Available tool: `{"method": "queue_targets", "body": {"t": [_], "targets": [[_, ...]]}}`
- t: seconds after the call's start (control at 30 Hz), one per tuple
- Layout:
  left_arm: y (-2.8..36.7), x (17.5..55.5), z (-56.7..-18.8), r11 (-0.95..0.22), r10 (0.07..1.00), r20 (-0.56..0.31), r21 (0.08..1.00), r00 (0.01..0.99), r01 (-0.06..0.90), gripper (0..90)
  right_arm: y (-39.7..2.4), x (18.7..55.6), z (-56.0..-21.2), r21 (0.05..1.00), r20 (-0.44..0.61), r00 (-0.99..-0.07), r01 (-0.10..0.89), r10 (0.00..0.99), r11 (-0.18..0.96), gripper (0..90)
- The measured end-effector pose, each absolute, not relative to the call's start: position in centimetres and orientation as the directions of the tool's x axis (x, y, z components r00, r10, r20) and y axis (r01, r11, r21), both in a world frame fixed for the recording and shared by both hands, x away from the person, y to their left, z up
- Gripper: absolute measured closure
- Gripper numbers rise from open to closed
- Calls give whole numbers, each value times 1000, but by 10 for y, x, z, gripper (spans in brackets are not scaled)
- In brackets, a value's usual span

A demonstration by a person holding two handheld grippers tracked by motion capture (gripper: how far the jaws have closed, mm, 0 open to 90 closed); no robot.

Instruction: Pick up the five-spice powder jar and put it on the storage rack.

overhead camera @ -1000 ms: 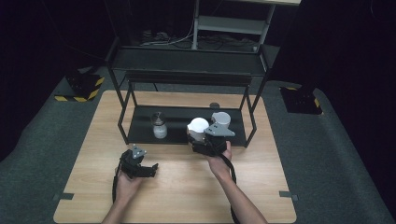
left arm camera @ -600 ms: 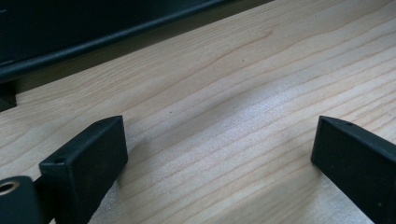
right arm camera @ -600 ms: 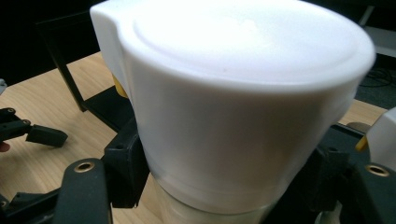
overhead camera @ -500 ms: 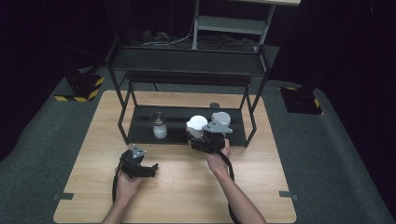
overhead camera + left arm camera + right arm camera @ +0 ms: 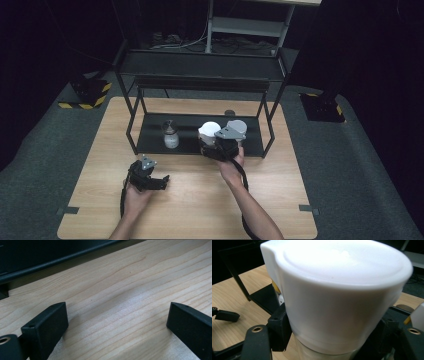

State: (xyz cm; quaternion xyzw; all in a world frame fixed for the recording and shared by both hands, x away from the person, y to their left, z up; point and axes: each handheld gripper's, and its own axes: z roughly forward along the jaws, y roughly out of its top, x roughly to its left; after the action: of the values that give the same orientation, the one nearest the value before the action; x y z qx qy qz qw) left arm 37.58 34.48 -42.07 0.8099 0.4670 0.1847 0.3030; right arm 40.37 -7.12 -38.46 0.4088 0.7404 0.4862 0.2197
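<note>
Fingers (image 5: 278, 331) of the right gripper (image 5: 218, 150) clamp the white-capped jar (image 5: 337, 295) at the front edge of the black rack's (image 5: 255, 142) lower shelf, its placing looking unfinished, while the left gripper (image 5: 157, 181) gapes empty over the table (image 5: 200, 200).

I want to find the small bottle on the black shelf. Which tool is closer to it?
Left. The left tool sits on the table just below the small bottle; the right tool is farther off, clamping a white-lidded jar.

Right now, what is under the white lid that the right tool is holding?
Under the white lid sits a clear jar neck, squeezed by the right tool. What's inside is hidden by the lid.
</note>
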Motion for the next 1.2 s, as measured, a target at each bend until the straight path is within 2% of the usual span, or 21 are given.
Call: {"method": "queue_targets", "body": {"t": [1.2], "targets": [[345,376,-421,-380,868,16,663,496,644,36,-57,424,-387,887,69,-546,417,835,199,308]]}}
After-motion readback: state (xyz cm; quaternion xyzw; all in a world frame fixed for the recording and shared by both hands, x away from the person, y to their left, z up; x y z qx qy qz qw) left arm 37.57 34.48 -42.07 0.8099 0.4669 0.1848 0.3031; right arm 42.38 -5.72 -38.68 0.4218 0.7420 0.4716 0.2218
